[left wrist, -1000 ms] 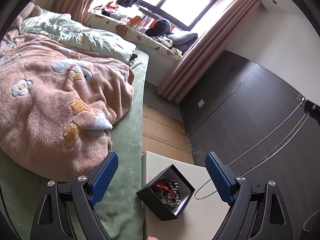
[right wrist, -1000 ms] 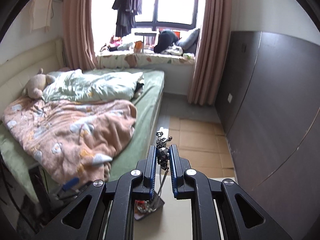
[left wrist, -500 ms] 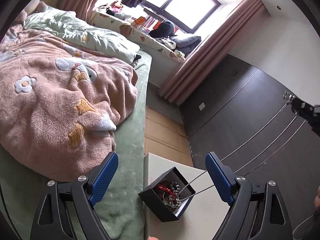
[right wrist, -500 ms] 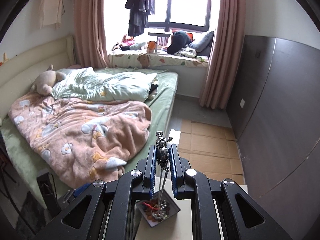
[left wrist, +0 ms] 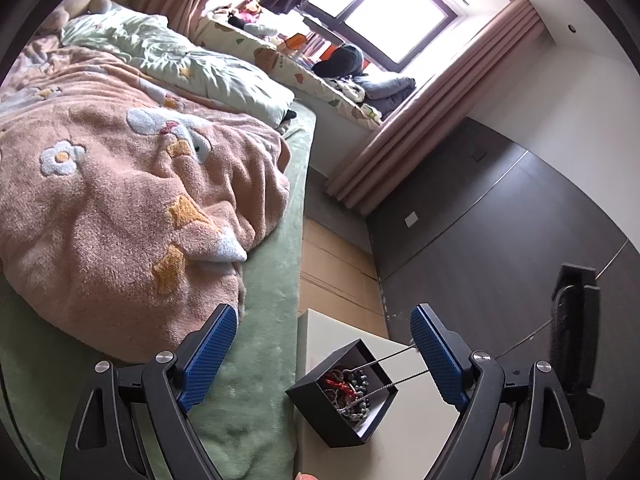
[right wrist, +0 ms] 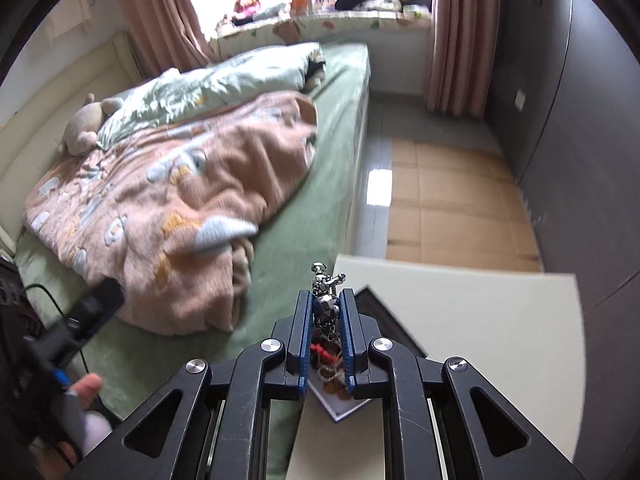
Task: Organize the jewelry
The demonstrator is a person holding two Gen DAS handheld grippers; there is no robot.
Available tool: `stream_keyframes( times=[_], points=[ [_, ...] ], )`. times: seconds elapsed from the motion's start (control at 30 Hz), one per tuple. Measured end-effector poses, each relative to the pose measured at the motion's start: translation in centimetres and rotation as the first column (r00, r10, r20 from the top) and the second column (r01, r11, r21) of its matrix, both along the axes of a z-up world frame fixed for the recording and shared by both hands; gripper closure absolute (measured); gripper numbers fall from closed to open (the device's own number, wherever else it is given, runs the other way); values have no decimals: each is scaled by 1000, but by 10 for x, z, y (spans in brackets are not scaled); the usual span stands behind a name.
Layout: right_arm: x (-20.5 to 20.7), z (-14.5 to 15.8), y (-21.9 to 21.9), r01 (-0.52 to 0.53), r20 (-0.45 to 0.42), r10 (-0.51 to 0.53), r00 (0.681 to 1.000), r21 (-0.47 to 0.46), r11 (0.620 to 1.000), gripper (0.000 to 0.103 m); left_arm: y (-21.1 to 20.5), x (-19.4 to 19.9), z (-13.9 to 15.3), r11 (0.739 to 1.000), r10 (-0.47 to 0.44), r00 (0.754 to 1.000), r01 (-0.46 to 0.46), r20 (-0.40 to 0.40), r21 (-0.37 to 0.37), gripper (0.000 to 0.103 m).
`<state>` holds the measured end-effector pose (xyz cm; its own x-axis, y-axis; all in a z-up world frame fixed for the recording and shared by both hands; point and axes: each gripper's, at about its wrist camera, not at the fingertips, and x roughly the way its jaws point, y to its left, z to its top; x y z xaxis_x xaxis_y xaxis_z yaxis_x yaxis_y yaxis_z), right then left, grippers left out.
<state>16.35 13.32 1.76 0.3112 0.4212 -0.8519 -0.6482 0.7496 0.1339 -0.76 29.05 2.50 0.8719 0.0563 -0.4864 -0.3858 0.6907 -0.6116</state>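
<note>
Your right gripper (right wrist: 326,308) is clamping its blue-padded jaws narrowly on the faceted silver pendant end of a thin silver chain necklace (right wrist: 325,305), with the small clasp sticking out past the fingertips. You are pointing this gripper steeply down over the small square black jewelry box (right wrist: 376,312), which is sitting at the corner of the cream-white counter (right wrist: 480,320) that lies nearest the bed. In the right wrist view, a red beaded piece (right wrist: 320,350) and some metallic pieces are showing between the jaws, inside the box.

Your left gripper (left wrist: 324,350) is hanging with its blue-padded jaws spread wide and nothing between them, aimed at the same box (left wrist: 320,404) from the bed side. In the left wrist view, two strands of the chain (left wrist: 392,358) are running taut from the right gripper (left wrist: 576,328) at the right edge of the picture down into the open box, where the chain's lower part is lying on a heap of dark beads and red cord. The box is standing open-topped, turned cornerwise to the counter's (left wrist: 400,448) edges.

Beside the counter, the green bed (left wrist: 272,320) is carrying a rumpled pink fleece blanket with flower patterns (left wrist: 120,208). In the right wrist view, your hand (right wrist: 86,386) is showing at the lower left, holding the left gripper's dark body.
</note>
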Motion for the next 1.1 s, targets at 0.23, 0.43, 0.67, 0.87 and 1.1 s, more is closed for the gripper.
stream_keyframes(
  times=[0.23,0.43,0.67,0.87,1.1],
  points=[
    [8,-19,-21,18,-60,-15,998,49,999,61,-4,5,-2,1000,-7,1000,7,-22,12,14],
    [14,-13,-72,69,-68,-62,996,98,993,60,-20,16,-4,998,-29,998,32,-60,46,14],
    [16,-15,-126,98,-77,-88,993,137,986,59,-59,35,-6,987,-100,987,114,-124,115,14],
    [15,-24,-172,137,-73,-125,989,182,974,51,-104,52,-7,964,-153,972,186,-180,189,14],
    [15,-32,-218,192,-58,-185,981,186,963,30,-149,59,-6,937,-170,960,228,-222,264,11]
  ],
)
